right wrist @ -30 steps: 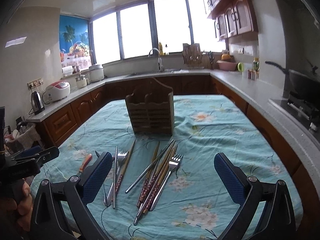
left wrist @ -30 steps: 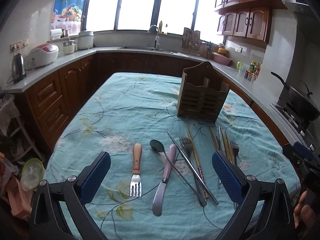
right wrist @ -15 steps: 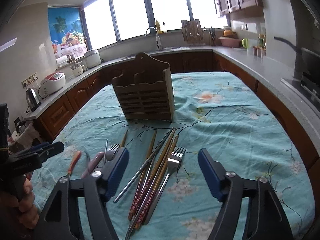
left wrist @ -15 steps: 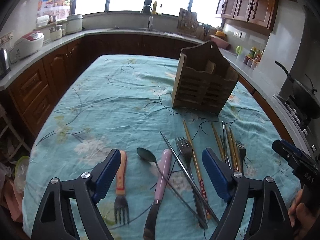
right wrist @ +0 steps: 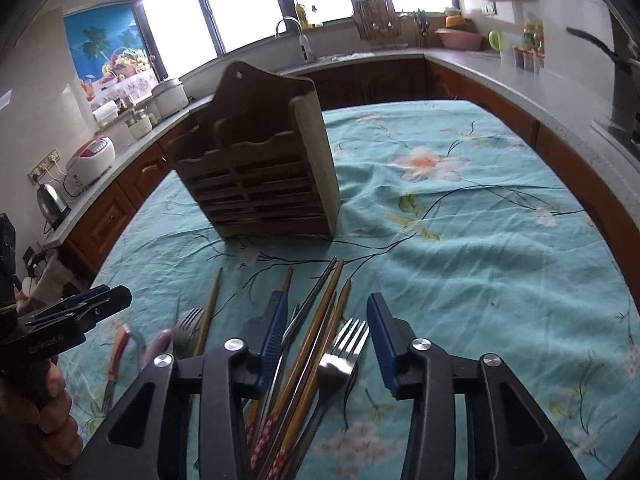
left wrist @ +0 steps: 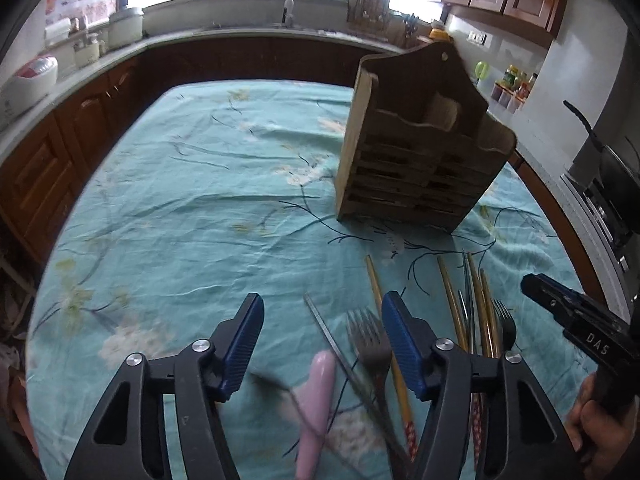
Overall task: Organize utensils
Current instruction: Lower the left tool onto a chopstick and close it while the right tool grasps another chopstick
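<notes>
I have both tools low over the bench point(right wrist: 500, 240), which is covered with a teal flowered cloth, and I take the wooden utensil holder point(left wrist: 420, 152) standing upright on it as my landmark.

On my side of the holder, the utensils lie loose on the cloth. My left tool point(left wrist: 322, 344) is over the group off the holder's left corner: a pink-handled knife point(left wrist: 316, 396), a grey fork point(left wrist: 370, 344) and a thin metal chopstick point(left wrist: 324, 328) show between its blue pads. Its jaws are closing, but the pads touch nothing yet, so it is released. A spoon near the knife is too blurred to place exactly.

My right tool point(right wrist: 326, 336) is over the bundle straight in front of the holder: a steel fork point(right wrist: 340, 360) and several wooden chopsticks point(right wrist: 320, 320) lie between its pads, tips toward the holder. Its jaws are closing too, with the pads clear of the fork on the right; I cannot tell whether the left pad brushes the chopsticks.

An orange-handled fork point(right wrist: 118, 352) lies farthest left of the holder.
</notes>
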